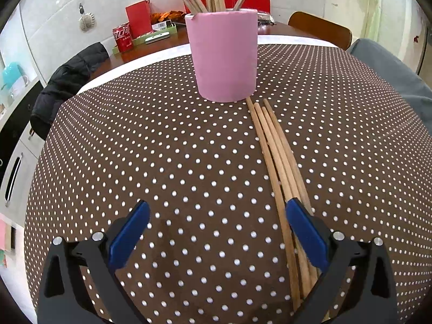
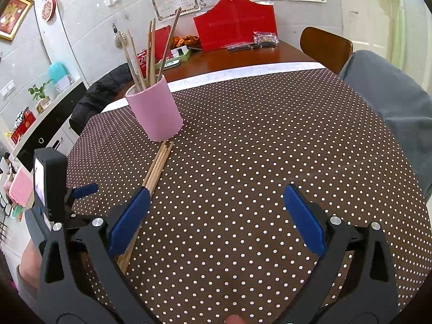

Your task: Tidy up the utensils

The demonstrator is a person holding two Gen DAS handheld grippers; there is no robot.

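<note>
Both my jaws are spread wide and holding nothing: left gripper (image 1: 217, 232) and right gripper (image 2: 216, 216) hover over the polka-dot tablecloth (image 1: 162, 148). Between them lies a bundle of loose chopsticks (image 1: 278, 156), tips touching the pink cup (image 1: 224, 56), which already holds several. So partly done. Further back, a red Coca-Cola can (image 1: 122, 37).

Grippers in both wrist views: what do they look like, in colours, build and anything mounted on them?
Both match: the left gripper and right gripper have black angular frames with triangular cut-outs, silver round bolt heads at the joints, and flat blue pads lining the jaws. The right wrist view also shows the left gripper's black box-shaped housing with a pale panel on its face. No cables or sleeves are visible.
</note>
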